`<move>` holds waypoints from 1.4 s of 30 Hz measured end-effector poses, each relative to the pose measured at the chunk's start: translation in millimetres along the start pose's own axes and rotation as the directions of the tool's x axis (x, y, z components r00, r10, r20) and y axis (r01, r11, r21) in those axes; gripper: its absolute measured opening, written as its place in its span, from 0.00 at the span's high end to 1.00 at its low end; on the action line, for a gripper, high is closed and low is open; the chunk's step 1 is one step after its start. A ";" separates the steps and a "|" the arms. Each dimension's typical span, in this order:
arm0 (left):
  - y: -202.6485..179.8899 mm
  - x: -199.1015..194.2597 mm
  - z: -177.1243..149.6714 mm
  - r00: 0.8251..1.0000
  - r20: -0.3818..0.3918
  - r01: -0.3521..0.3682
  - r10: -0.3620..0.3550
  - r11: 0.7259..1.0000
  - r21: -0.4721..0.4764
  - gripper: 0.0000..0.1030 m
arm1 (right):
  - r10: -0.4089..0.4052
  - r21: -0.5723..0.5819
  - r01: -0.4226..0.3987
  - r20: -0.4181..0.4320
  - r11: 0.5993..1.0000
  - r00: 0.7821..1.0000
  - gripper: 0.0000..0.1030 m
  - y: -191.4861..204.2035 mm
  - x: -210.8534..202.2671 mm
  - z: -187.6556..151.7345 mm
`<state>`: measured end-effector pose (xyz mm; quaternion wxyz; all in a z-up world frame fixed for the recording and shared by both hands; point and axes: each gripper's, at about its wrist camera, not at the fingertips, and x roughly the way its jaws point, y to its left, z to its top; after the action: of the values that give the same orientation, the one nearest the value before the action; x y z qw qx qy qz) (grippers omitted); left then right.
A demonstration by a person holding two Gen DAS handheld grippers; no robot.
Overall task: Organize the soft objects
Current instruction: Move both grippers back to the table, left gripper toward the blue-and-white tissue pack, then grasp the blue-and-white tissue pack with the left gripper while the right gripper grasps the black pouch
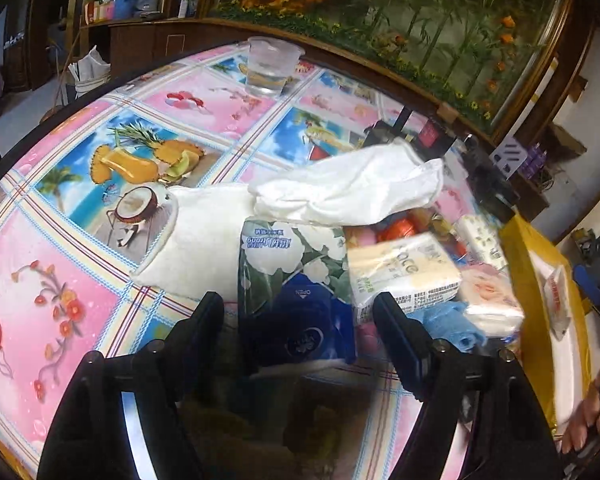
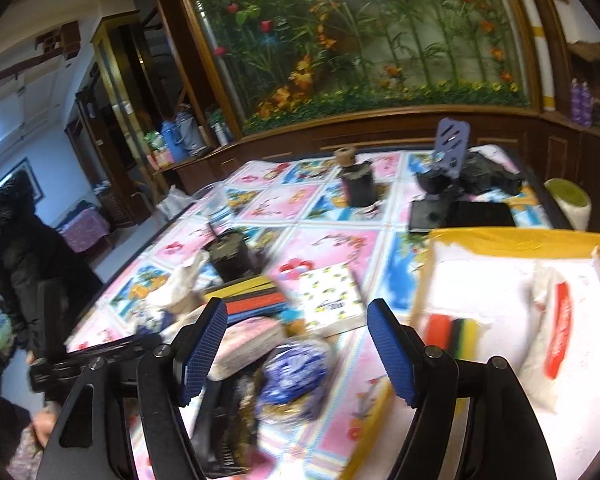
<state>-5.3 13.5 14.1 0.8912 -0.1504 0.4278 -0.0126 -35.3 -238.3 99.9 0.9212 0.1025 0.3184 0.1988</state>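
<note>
In the left wrist view my left gripper (image 1: pixel 300 320) is open, its black fingers either side of a floral tissue pack (image 1: pixel 296 276) with a blue flap; the pads do not press on it. Beyond the pack lie a white towel (image 1: pixel 204 236) and a crumpled white cloth (image 1: pixel 348 188). A cream tissue pack (image 1: pixel 400 272), a blue rolled cloth (image 1: pixel 452 320) and a pink pack (image 1: pixel 488 292) sit to the right. My right gripper (image 2: pixel 296 344) is open and holds nothing, above a blue patterned bag (image 2: pixel 296 376) and a pink pack (image 2: pixel 252 340).
A yellow-rimmed white box (image 2: pixel 512 240) at the right holds a white pack with a red label (image 2: pixel 552 332) and coloured sponges (image 2: pixel 452 330). Two black jars (image 2: pixel 358 184), a purple stand (image 2: pixel 452 144) and a clear cup (image 1: pixel 272 66) stand on the patterned tablecloth (image 1: pixel 60 280).
</note>
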 end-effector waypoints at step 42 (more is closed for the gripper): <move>-18.8 -23.4 -0.8 0.986 0.148 -0.097 0.082 0.990 0.098 0.50 | 0.012 -0.330 -0.143 -0.368 0.933 0.930 0.54 96.9 67.4 -90.7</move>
<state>-18.7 -1.1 36.6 0.9261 -0.0844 0.3675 0.0157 -73.0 -116.4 23.3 0.8417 -0.0889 0.4369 0.3046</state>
